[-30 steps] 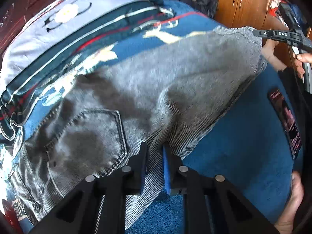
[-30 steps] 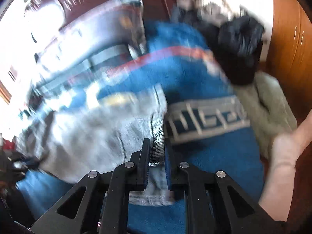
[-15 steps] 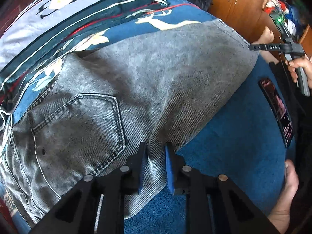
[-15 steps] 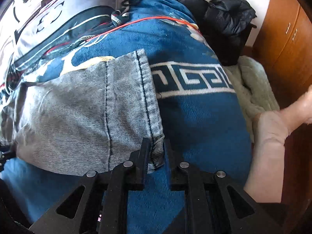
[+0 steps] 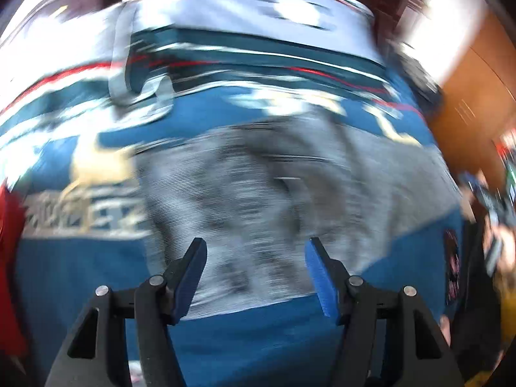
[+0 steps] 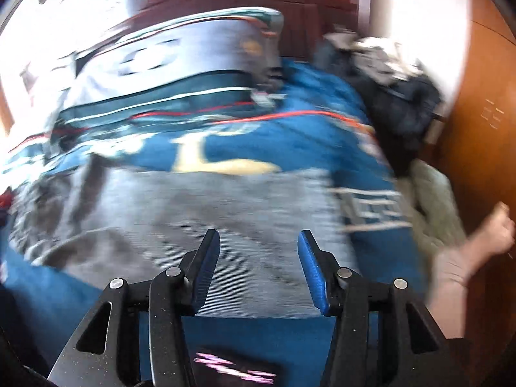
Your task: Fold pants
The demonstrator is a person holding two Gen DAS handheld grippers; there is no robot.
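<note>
The left gripper was opening, its blue pads clear of the grey pants, which lay spread on the blue blanket. The right gripper was likewise opening above the same pants, holding nothing.

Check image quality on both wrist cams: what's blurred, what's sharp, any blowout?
Left wrist view: heavy motion smear across the grey jeans and blue blanket; only the left gripper, jaws opening, stays sharp; top corners blown out. Right wrist view: same streaking on the jeans; right gripper crisp, jaws opening; left edge and upper right overexposed.
</note>
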